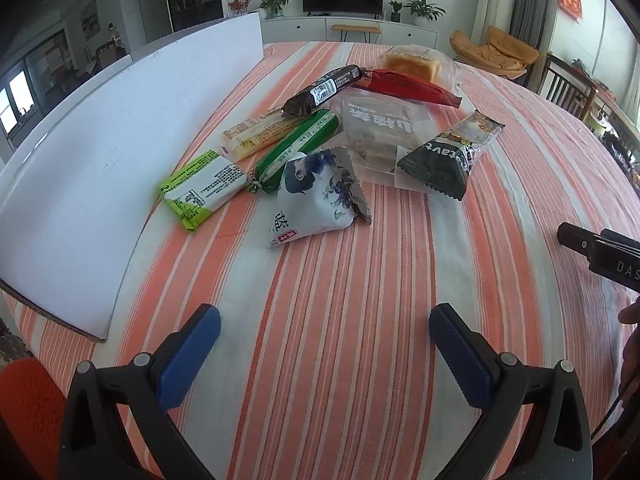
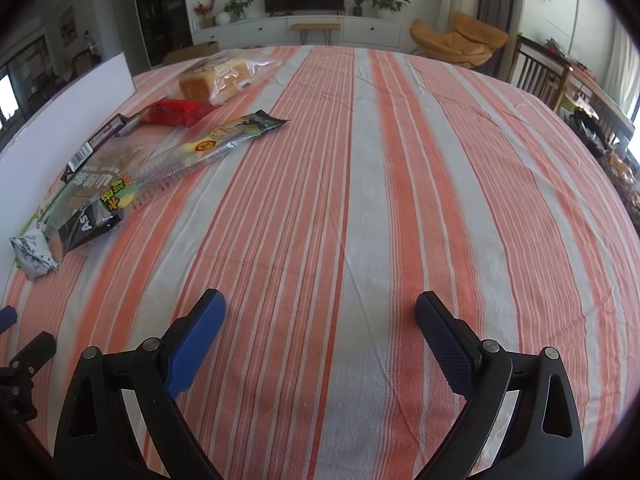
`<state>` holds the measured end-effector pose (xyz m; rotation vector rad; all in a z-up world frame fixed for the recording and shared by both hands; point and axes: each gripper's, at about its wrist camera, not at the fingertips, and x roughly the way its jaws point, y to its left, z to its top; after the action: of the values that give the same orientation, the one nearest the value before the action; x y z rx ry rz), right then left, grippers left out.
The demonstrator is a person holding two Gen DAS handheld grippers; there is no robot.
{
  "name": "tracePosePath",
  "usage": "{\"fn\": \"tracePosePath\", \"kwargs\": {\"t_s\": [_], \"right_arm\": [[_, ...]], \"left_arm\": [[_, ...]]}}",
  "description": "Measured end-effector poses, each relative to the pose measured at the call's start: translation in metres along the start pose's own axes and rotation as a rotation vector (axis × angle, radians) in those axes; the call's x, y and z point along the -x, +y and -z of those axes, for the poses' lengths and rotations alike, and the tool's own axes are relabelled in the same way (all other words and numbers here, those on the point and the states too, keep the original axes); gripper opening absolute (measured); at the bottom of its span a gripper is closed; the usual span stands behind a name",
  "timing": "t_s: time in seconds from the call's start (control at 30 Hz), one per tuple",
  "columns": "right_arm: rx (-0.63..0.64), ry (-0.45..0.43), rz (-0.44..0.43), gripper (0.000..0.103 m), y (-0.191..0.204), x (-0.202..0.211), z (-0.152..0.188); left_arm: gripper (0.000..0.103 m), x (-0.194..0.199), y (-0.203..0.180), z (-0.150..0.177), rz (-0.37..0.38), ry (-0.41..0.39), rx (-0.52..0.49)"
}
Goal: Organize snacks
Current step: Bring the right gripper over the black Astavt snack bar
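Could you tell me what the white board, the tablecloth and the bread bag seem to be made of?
White board: probably coated cardboard; matte white face, brown edge showing. Tablecloth: woven fabric; thread texture and soft creases. Bread bag: thin clear plastic film; glossy, crinkled, the loaf visible through it.

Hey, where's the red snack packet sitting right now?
In the left wrist view the red packet lies at the far end of the pile, just in front of the bagged bread and right of the dark brown bar.

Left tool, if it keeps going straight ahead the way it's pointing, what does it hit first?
Probably the white and blue packet, the nearest of the snacks ahead of the open left tool; only bare striped cloth lies between them, though depth is uncertain.
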<state>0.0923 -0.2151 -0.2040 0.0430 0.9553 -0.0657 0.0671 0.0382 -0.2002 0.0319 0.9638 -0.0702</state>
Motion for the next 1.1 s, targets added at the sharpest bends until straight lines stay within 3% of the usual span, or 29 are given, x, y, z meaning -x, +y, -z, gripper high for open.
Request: {"fn": "tracePosePath", "kwargs": {"t_s": [0.07, 0.13, 0.2, 0.3, 0.43, 0.57, 0.63, 0.87, 0.97, 1.1], "right_arm": [[-0.049, 0.074, -0.063, 0.097, 0.002, -0.001, -0.017], [-0.095, 0.060, -0.150, 0.096, 0.012, 0.006, -0.041], [-0.061, 0.050, -0.188, 0.096, 0.039, 0.006, -0.069], [0.078, 0.037, -0.172, 0.096, 0.094, -0.012, -0.101], [0.215, 0.074, -0.111, 0.095, 0.137, -0.049, -0.101], [0.190, 0.076, -0.083, 0.096, 0.111, -0.044, -0.087], [0.219, 0.090, -0.022, 0.096, 0.090, -0.043, -0.073], [0.170, -0.012, -0.025, 0.096, -0.001, -0.008, -0.032], [0.148, -0.048, -0.002, 0.096, -0.026, 0.000, -0.013], [0.029, -0.044, -0.037, 0.096, -0.056, -0.003, -0.009]], "left_arm": [[0.103, 0.002, 0.001, 0.002, 0.000, -0.009, 0.000], [0.103, 0.001, 0.000, 0.001, 0.000, -0.017, -0.002], [0.103, 0.001, -0.001, 0.001, 0.006, -0.027, -0.011], [0.103, 0.001, 0.000, 0.003, 0.017, -0.045, -0.027], [0.103, 0.003, 0.001, 0.004, 0.030, -0.048, -0.042], [0.103, 0.003, 0.002, 0.004, 0.035, -0.040, -0.046], [0.103, 0.003, 0.001, 0.003, 0.032, -0.040, -0.042], [0.103, 0.002, 0.005, -0.004, 0.045, -0.013, -0.049], [0.103, 0.002, 0.014, -0.018, 0.015, -0.047, -0.002], [0.103, -0.027, 0.016, -0.057, 0.079, 0.054, 0.057]]}}
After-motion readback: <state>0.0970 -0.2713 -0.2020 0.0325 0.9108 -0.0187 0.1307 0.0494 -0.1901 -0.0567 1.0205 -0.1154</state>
